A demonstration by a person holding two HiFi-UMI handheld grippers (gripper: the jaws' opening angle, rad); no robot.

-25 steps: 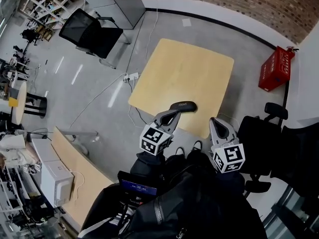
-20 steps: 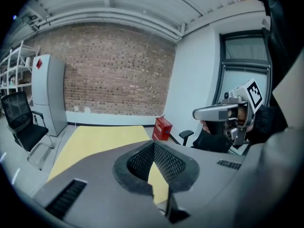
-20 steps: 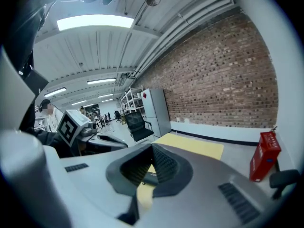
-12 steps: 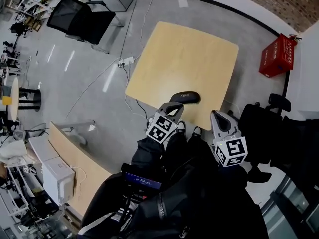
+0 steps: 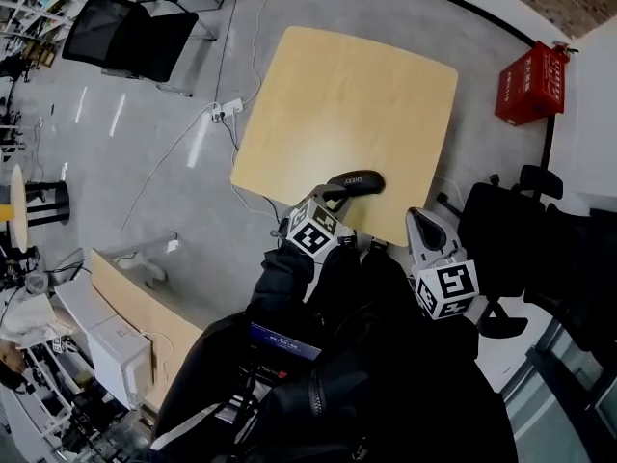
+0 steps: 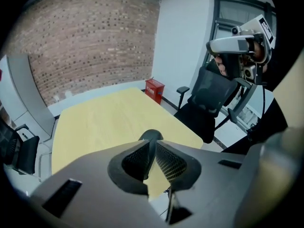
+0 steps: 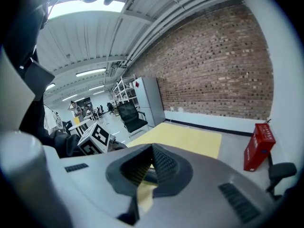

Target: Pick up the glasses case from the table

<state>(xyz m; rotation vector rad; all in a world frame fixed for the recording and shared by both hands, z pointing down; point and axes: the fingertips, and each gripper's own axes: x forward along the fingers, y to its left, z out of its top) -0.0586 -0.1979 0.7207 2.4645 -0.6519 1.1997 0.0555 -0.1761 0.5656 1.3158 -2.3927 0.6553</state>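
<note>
Since a second ago the left hand-held gripper (image 5: 333, 194) has dropped toward the near edge of the surface (image 5: 347, 95). Its jaws have just been opening to a narrow slit, with nothing between the pads. The glasses case (image 5: 356, 181), black and closed, lies on the surface close to that near edge, just beyond the left jaw tips; its contents cannot be seen. The right hand-held gripper (image 5: 417, 222) hangs off the surface's near corner, jaws together and empty. A red crate (image 5: 528, 83) stands on the floor by the wall. A black chair (image 5: 130, 37) stands well apart on the opposite side, with a power strip (image 5: 228, 110) on the floor beside the surface.
</note>
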